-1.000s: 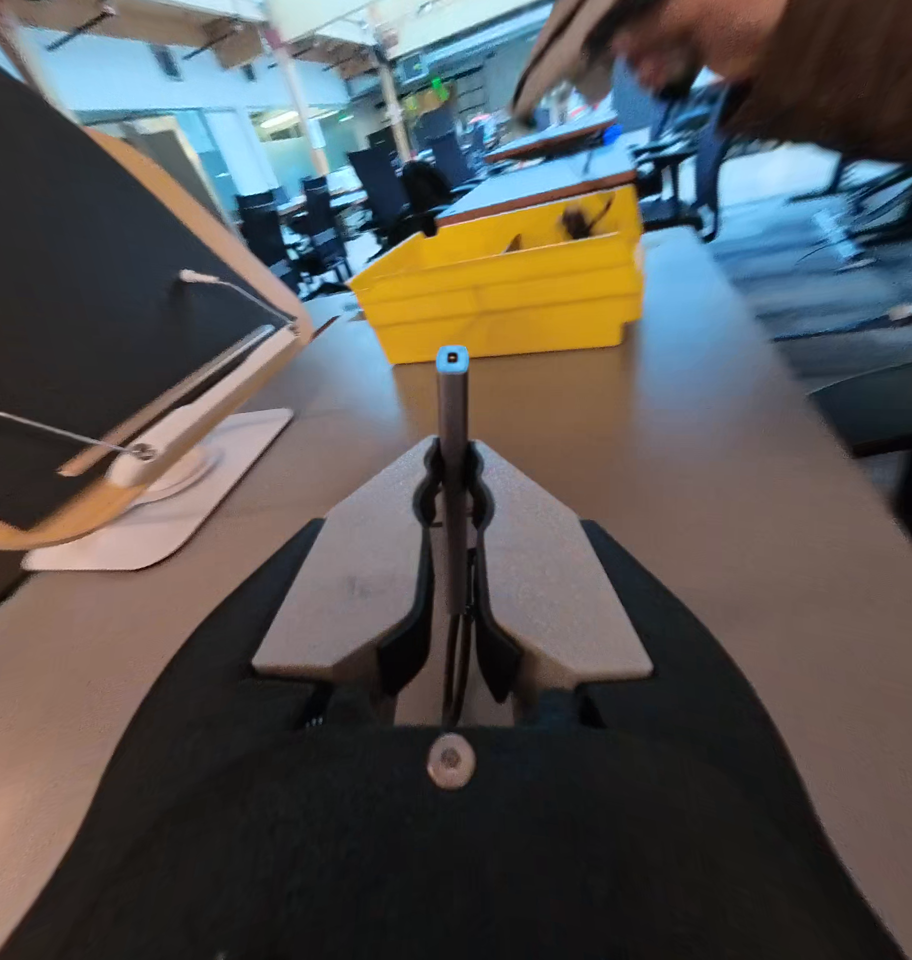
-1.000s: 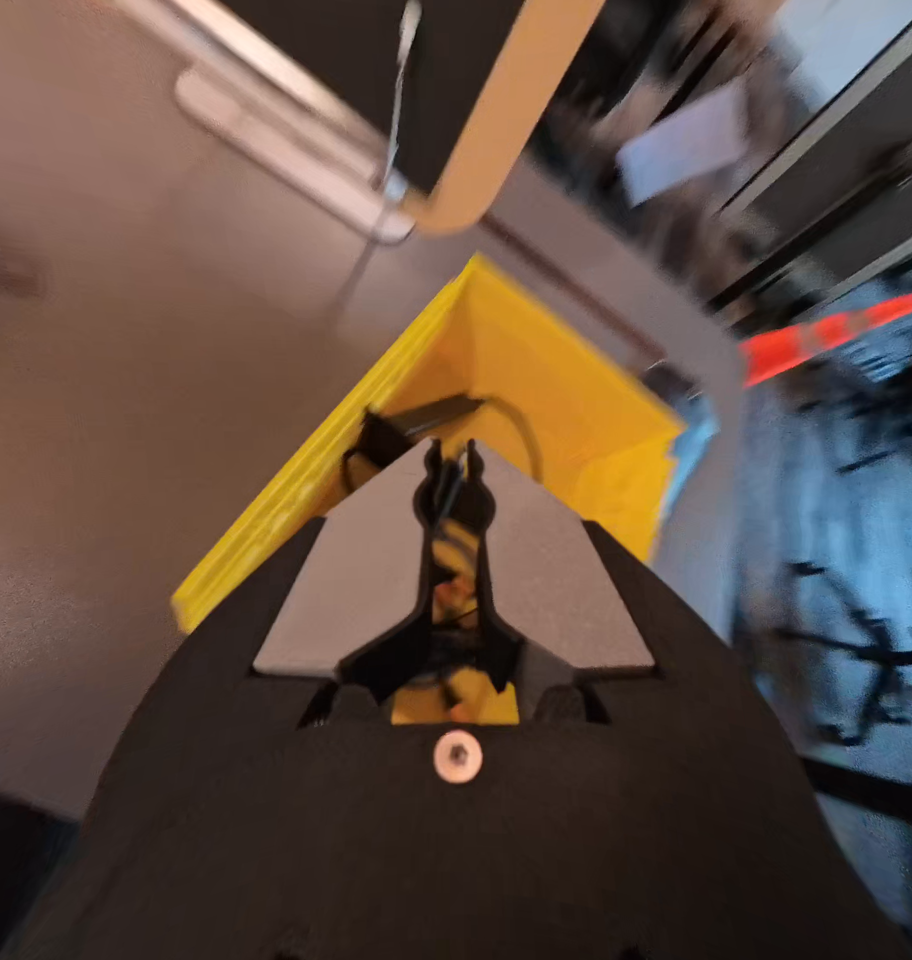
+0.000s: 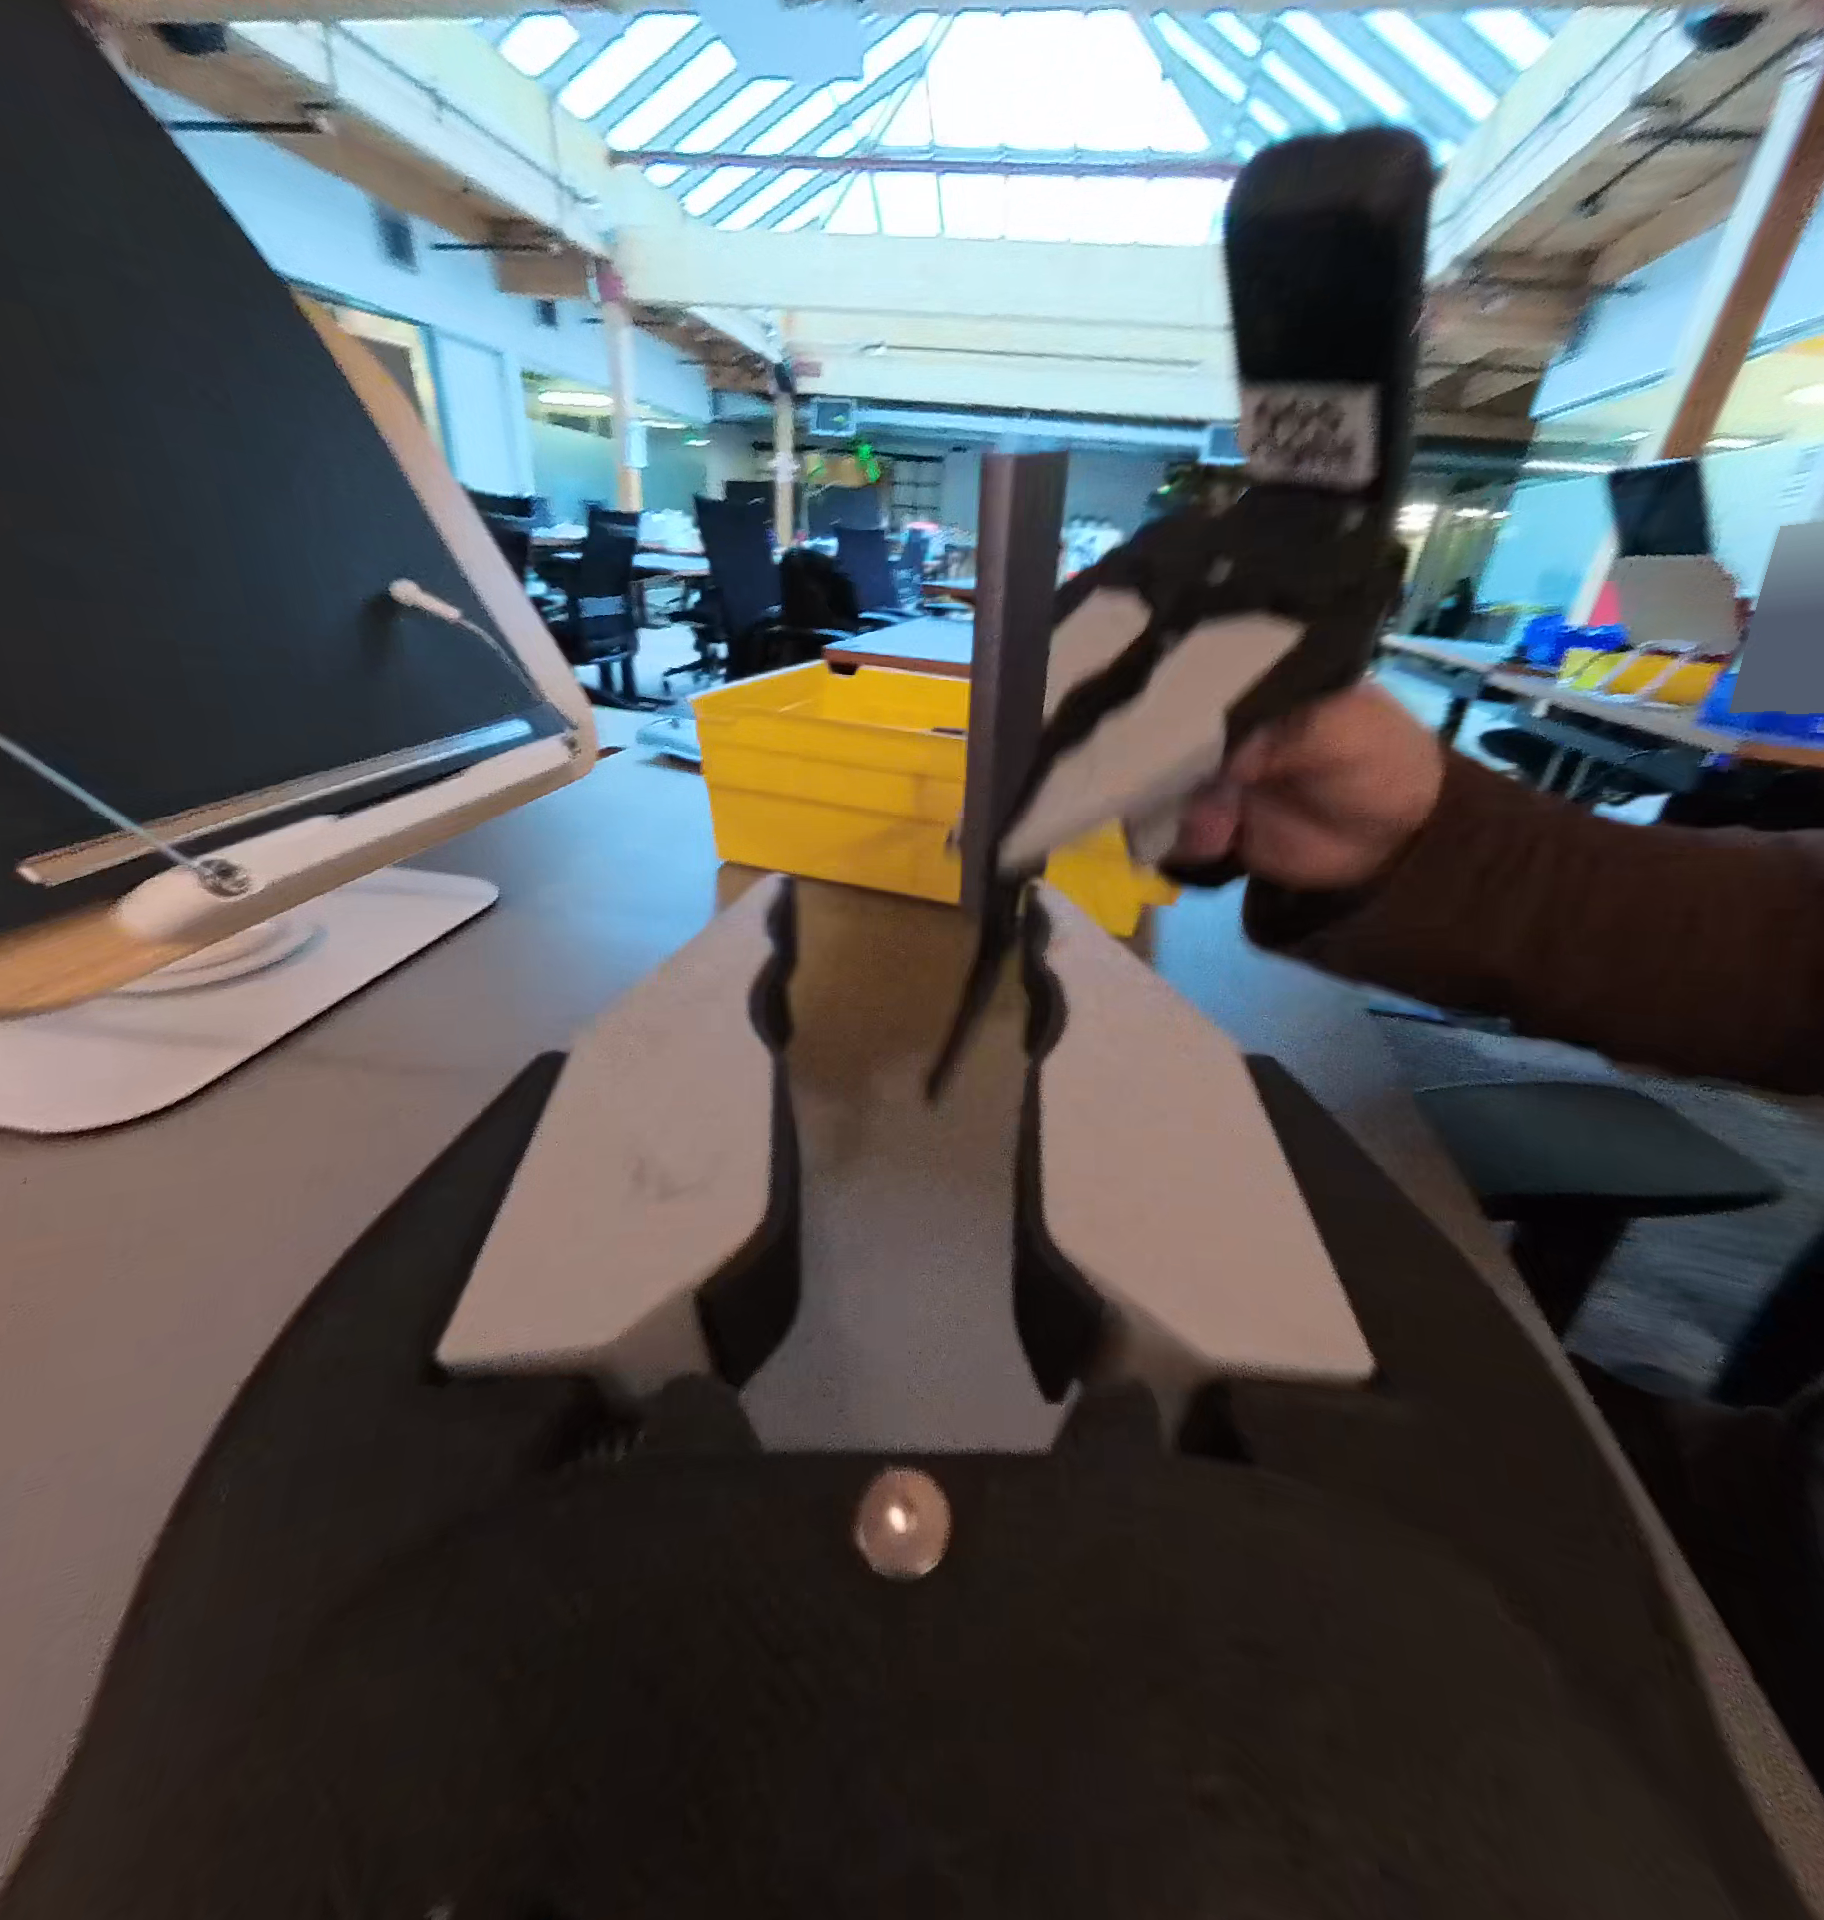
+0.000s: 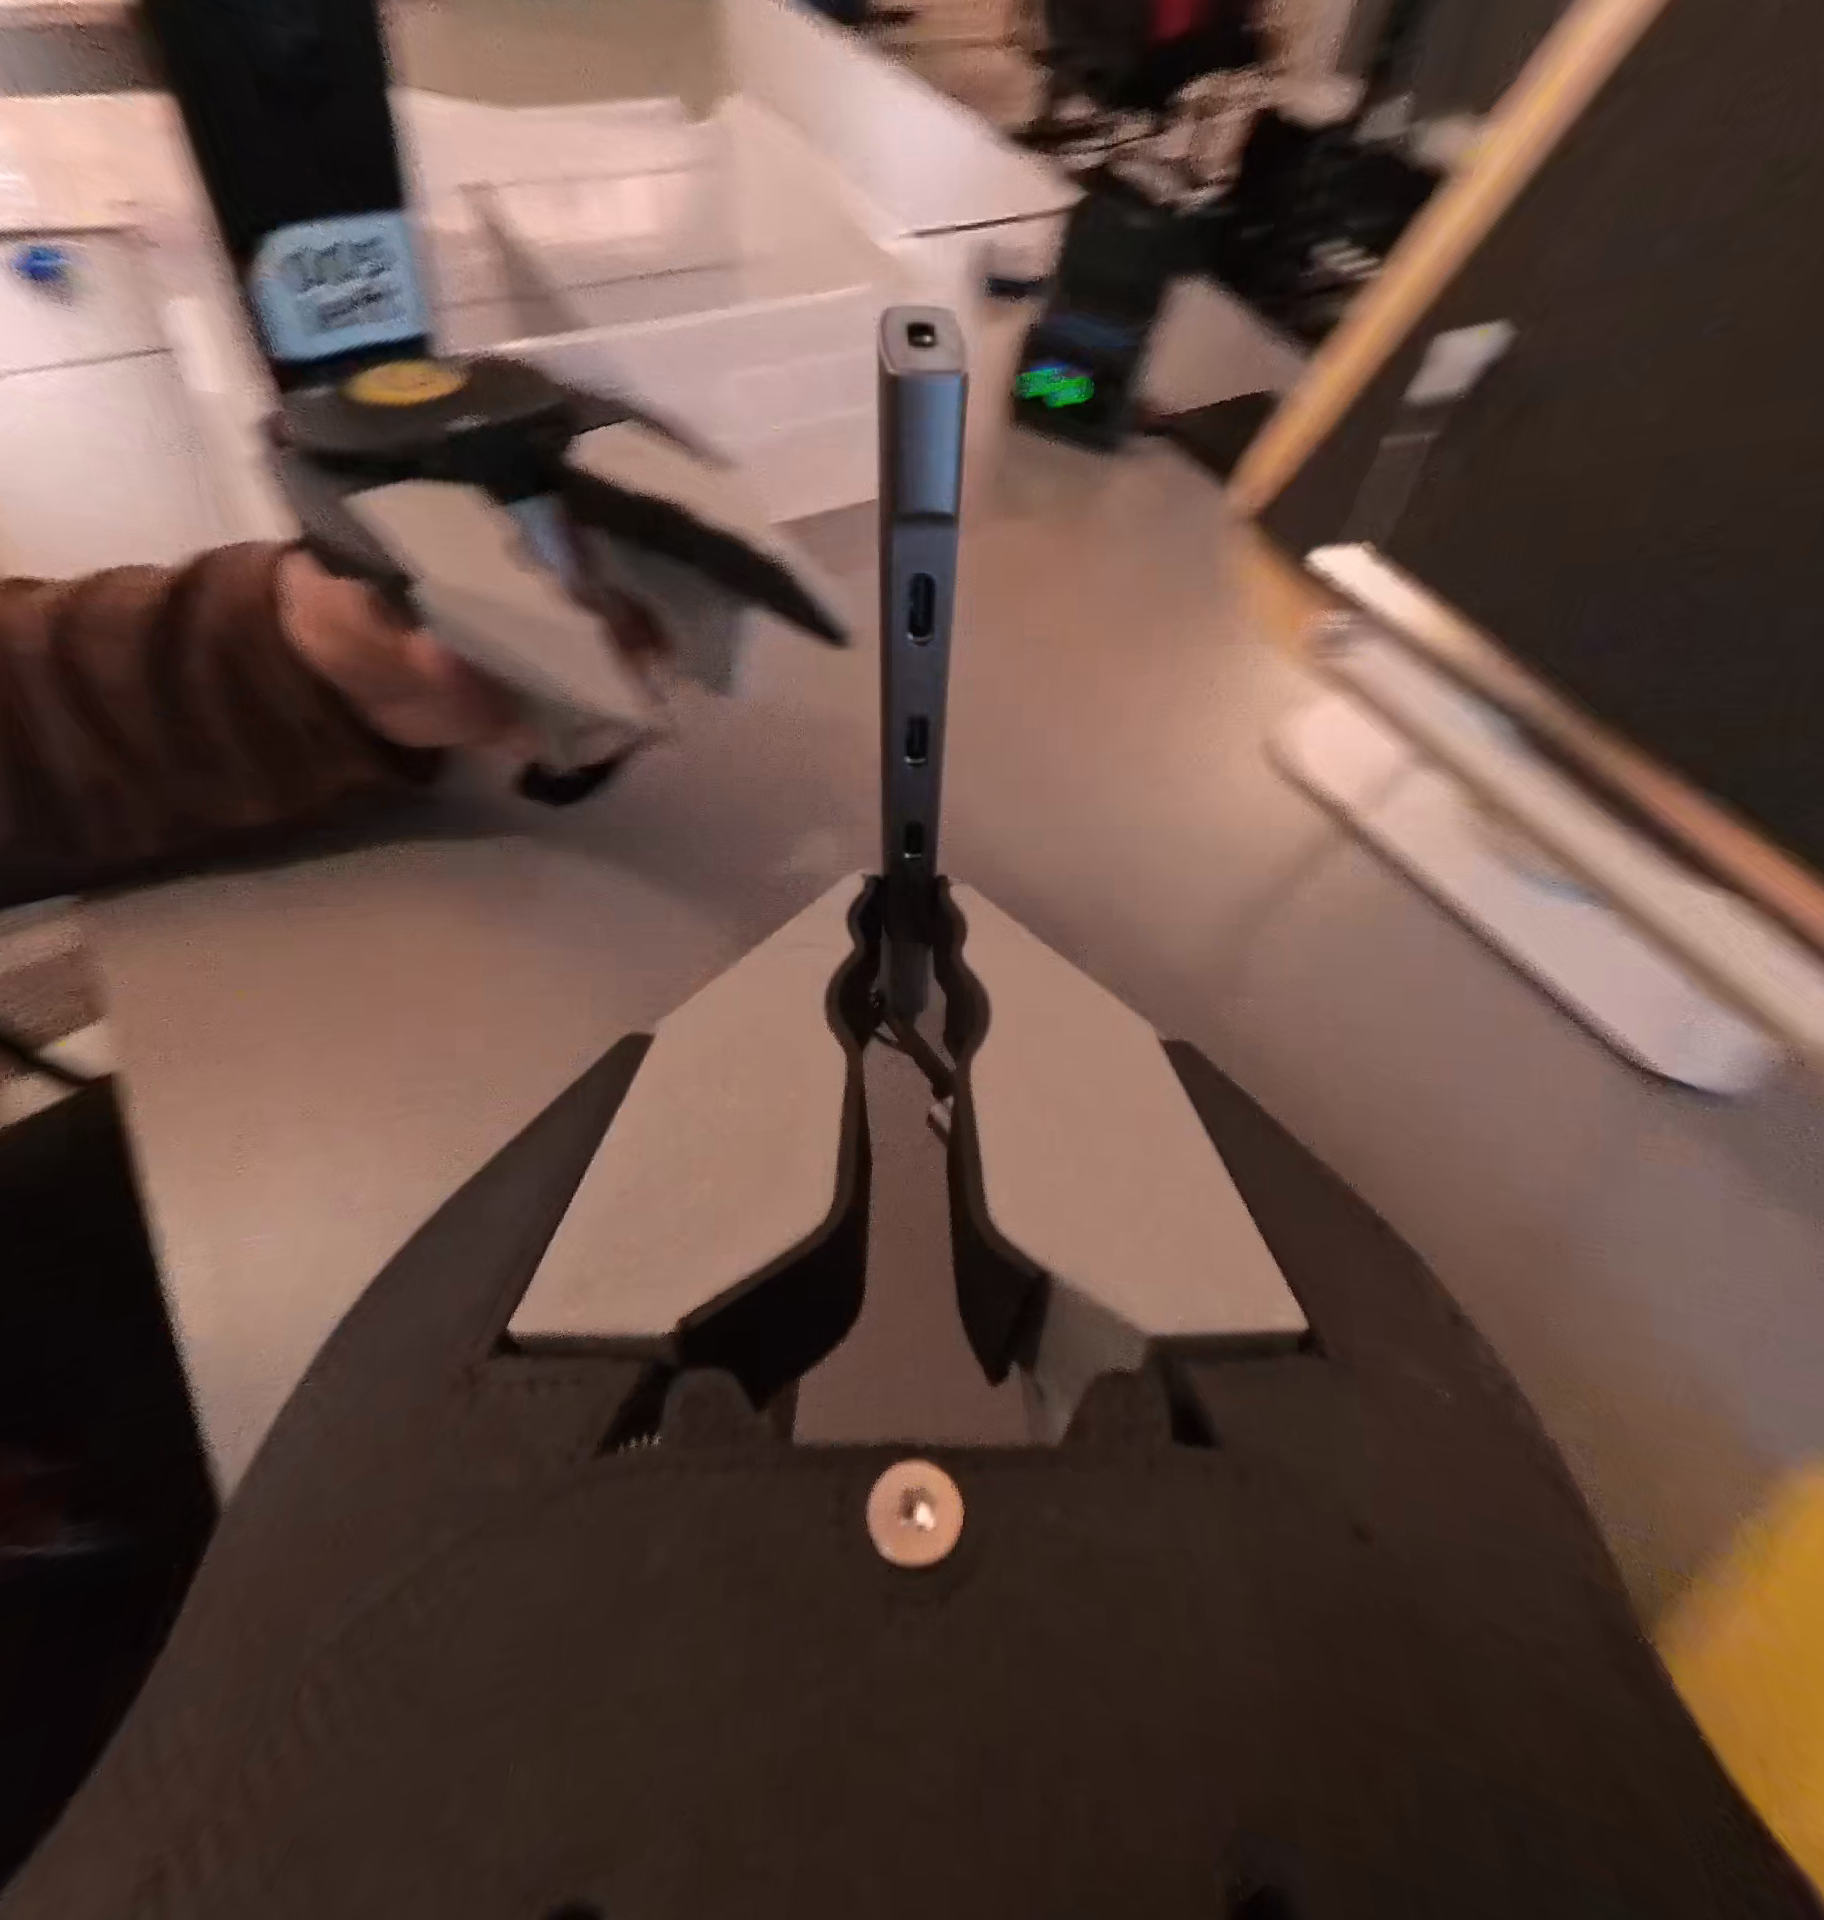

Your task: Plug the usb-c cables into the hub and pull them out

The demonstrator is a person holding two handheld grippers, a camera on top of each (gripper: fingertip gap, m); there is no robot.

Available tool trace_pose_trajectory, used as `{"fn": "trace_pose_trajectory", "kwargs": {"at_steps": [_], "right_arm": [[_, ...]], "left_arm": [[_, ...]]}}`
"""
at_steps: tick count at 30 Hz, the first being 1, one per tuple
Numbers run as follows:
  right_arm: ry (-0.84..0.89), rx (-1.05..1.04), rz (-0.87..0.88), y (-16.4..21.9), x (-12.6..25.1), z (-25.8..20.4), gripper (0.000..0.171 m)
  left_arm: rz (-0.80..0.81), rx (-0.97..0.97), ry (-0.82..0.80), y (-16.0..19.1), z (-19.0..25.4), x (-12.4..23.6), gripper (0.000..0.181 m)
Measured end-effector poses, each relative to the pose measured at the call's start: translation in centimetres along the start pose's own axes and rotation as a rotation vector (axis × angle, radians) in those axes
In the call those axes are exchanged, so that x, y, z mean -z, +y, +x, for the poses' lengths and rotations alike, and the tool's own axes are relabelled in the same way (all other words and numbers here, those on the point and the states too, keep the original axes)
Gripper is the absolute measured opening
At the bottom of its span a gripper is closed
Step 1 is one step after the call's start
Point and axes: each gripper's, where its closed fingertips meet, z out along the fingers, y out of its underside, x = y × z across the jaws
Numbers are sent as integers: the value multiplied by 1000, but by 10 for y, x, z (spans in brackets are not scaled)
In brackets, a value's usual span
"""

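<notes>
Right wrist view has the right gripper [image 4: 905,914] clamped on the lower end of the grey hub [image 4: 920,582], which stands upright with its ports facing the camera, above the table [image 4: 368,1039]. Left wrist view shows the left gripper [image 3: 903,935] spread wide and holding nothing, the hub [image 3: 1012,665] just beyond its fingertips, yellow bins [image 3: 835,769] behind.

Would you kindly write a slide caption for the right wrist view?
Right gripper clamps the grey hub upright, ports facing the camera, while the open left gripper hovers beside it.
</notes>
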Motion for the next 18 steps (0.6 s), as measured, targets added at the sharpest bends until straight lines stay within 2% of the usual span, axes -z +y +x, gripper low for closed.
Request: {"fn": "trace_pose_trajectory", "kwargs": {"at_steps": [1,5,8,10,12,14,16,18], "right_arm": [[91,8,9,-4,23,23,6],[470,31,-31,-10,120,130,6],[727,87,-225,17,172,213,6],[770,100,-403,53,184,250,8],[767,36,-589,99,188,271,19],[813,1,-700,127,200,280,20],[891,-15,-654,127,216,279,5],[929,-66,-555,119,231,270,11]], "left_arm": [[-11,-3,-12,3,0,-2,50],[-103,37,19,23,3,-11,52],[-150,43,3,33,0,-14,52],[-171,49,2,38,-1,-14,51],[-171,56,10,38,0,-13,51],[-164,58,9,37,0,-11,51],[-157,58,-10,36,-3,-9,55],[-165,59,-44,37,-7,-8,69]]}}
